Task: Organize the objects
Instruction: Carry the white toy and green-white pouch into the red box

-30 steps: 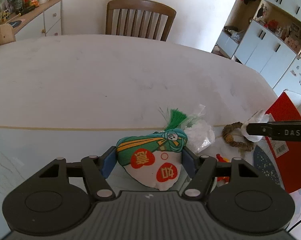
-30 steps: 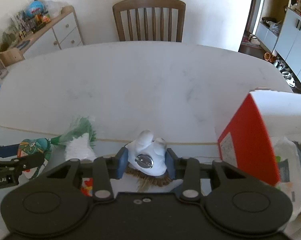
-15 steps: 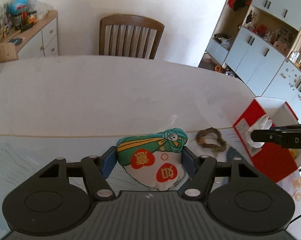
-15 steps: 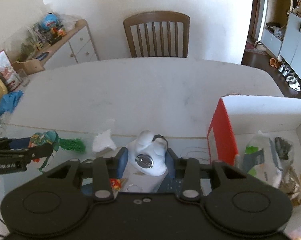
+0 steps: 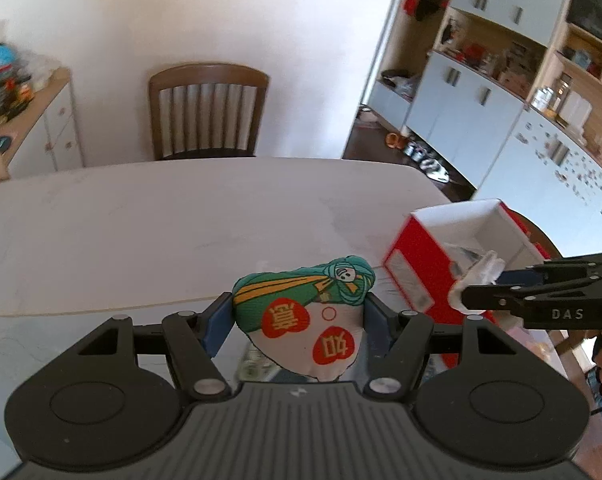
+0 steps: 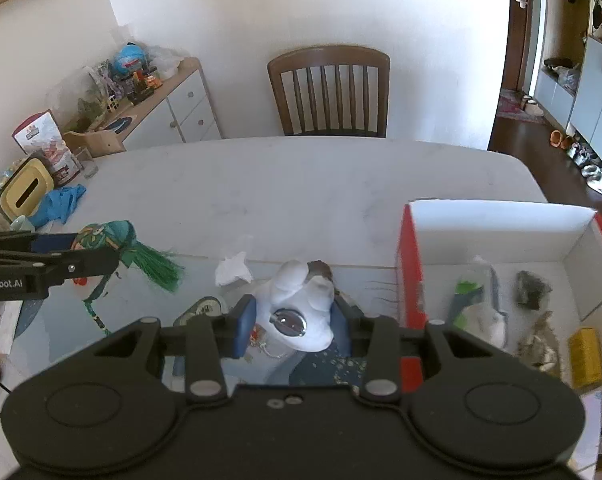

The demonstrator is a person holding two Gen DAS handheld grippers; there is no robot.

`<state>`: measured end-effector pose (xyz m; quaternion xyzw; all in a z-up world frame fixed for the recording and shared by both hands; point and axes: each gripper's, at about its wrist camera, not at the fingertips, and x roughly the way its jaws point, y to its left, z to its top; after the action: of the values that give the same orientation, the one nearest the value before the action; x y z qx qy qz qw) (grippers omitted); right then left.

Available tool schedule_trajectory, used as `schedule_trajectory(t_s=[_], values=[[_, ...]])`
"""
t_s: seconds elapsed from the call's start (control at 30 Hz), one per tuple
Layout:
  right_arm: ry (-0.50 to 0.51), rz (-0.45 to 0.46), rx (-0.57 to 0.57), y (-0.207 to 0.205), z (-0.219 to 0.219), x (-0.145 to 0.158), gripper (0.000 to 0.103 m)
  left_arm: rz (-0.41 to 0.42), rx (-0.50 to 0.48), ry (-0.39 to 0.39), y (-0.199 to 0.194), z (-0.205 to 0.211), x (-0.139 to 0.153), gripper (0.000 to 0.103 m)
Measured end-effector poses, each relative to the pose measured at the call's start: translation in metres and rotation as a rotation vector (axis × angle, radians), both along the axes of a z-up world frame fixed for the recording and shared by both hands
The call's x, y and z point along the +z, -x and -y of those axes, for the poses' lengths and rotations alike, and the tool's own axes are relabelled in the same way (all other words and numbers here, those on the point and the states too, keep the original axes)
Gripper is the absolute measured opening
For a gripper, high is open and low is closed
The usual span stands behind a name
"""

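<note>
Both grippers have risen off the table (image 6: 341,184) since the earlier frames, each carrying its item toward the red box (image 6: 409,264).

Left gripper (image 5: 299,316): jaws about half open, pads pressed on a stuffed cloth sachet (image 5: 305,312) of green, white and red, held clear above the table, left of the red box. The right wrist view alone shows its green tassel (image 6: 157,264) hanging from the sachet's end.

Right gripper (image 6: 293,322): jaws narrowed, clamped on a white soft toy (image 6: 301,312) with a round silver disc, just left of the red box's near corner.

Red box interior, seen only in the right wrist view: a clear packet with a green label (image 6: 475,296), a dark lump (image 6: 533,288), a yellow item (image 6: 585,356).

Left of the box on the table, right wrist view only: crumpled white tissue (image 6: 233,272). The left wrist view alone shows the pale blue cabinets (image 5: 481,104) beyond the box.

Wooden chair (image 5: 207,112) at the table's far edge, in both views.
</note>
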<state>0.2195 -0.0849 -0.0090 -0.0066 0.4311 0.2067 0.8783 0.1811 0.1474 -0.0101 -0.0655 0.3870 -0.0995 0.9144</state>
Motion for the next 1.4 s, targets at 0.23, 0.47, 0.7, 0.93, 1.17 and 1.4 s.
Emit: schedule_trajectory(t_s=[0.23, 0.47, 0.7, 0.93, 1.17, 1.4], values=[[0.006, 0.013, -0.001, 0.009, 0.034, 0.012, 0.039, 0.009, -0.064, -0.002, 0.001, 0.053, 0.015, 0.068], [0.019, 0.028, -0.021, 0.011, 0.081, 0.017, 0.039, 0.013, -0.107, -0.029, -0.007, 0.113, 0.022, 0.068], [0.029, 0.038, -0.059, 0.003, 0.135, 0.015, 0.039, 0.010, -0.144, -0.049, -0.017, 0.175, 0.021, 0.068], [0.045, 0.041, -0.098, -0.016, 0.186, 0.009, 0.039, 0.004, -0.152, -0.079, -0.033, 0.230, 0.017, 0.068], [0.068, 0.037, -0.126, -0.041, 0.224, -0.006, 0.039, -0.011, -0.160, -0.110, -0.055, 0.280, 0.008, 0.068], [0.088, 0.019, -0.102, -0.055, 0.244, -0.027, 0.039, 0.004, -0.149, -0.127, -0.082, 0.319, 0.009, 0.068]])
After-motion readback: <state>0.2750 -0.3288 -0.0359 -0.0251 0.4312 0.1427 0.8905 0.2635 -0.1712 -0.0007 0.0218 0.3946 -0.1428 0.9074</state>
